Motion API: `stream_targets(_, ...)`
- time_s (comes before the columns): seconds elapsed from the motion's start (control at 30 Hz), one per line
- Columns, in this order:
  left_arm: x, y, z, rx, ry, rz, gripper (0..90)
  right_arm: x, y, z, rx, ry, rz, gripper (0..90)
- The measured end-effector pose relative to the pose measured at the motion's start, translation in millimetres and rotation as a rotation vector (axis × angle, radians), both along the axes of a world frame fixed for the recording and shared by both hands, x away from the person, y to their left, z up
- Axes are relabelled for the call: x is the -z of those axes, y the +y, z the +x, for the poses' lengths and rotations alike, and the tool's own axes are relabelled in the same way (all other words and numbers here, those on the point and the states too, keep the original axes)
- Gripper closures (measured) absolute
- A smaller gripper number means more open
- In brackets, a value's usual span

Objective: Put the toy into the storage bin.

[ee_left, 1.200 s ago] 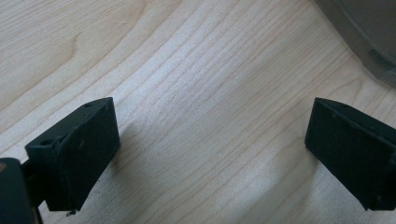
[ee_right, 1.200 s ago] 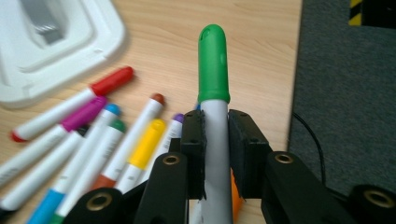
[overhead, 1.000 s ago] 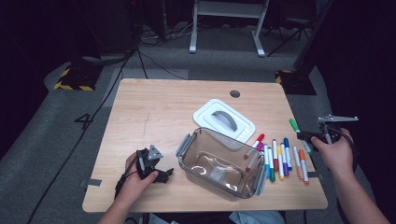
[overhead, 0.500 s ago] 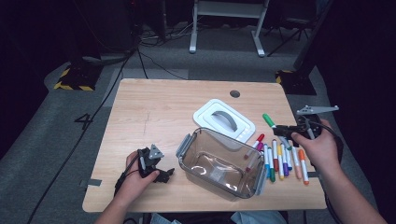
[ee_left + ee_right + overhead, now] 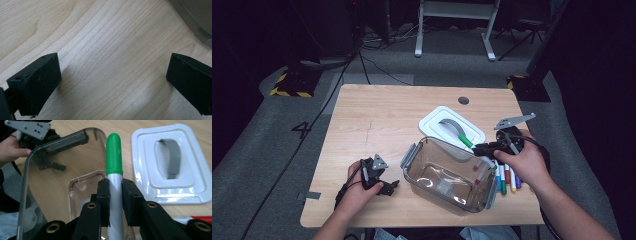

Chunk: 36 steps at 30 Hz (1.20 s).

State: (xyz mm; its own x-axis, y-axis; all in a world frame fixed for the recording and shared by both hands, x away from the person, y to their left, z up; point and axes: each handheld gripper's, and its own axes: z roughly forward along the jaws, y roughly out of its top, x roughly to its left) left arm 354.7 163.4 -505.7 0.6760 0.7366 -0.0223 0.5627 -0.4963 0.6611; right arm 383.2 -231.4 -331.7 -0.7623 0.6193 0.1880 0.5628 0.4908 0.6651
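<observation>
A clear plastic box (image 5: 447,172) stands open near the table's front edge. Its white lid (image 5: 447,127) with a grey handle lies just behind it. My right gripper (image 5: 476,148) is shut on a green-capped marker (image 5: 114,157), held over the box's right rim (image 5: 62,138) with the cap pointing toward the lid (image 5: 167,162). Several markers (image 5: 507,180) lie on the table right of the box, under my right hand. My left gripper (image 5: 384,187) rests on the wood left of the box, its jaws wide apart with bare table (image 5: 112,62) between them.
The box's corner (image 5: 195,20) shows at the upper right of the left gripper view. A round cable hole (image 5: 463,100) sits at the table's back edge. Bare wood (image 5: 377,120) spans the left and back of the table. A red marker (image 5: 200,218) lies by the lid.
My right gripper has carried the green-capped marker leftward from the table's right side to above the box's right rim. The left gripper has stayed where it was.
</observation>
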Motion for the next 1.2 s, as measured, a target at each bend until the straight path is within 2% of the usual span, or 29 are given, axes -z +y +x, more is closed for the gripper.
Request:
stream_targets(0.4, 0.2, -2.0, 3.0, 0.011, -0.004, 0.001, 0.1, 18.9, 59.6, -6.8, -0.16, 0.093, -0.08, 77.6)
stream_targets(0.6, 0.1, -1.9, 3.0, 0.011, -0.004, 0.002, 0.0, 29.0, 84.4, -7.8, -0.216, 0.125, -0.131, 77.7)
stream_targets(0.87, 0.1, -1.9, 3.0, 0.012, -0.004, 0.001, 0.1, 46.1, 108.6, -5.7, -0.262, 0.166, -0.202, 77.6)
stream_targets(1.2, 0.2, -2.0, 2.9, 0.01, -0.004, 0.001, 0.1, 71.3, 124.7, -0.1, -0.296, 0.228, -0.264, 77.6)
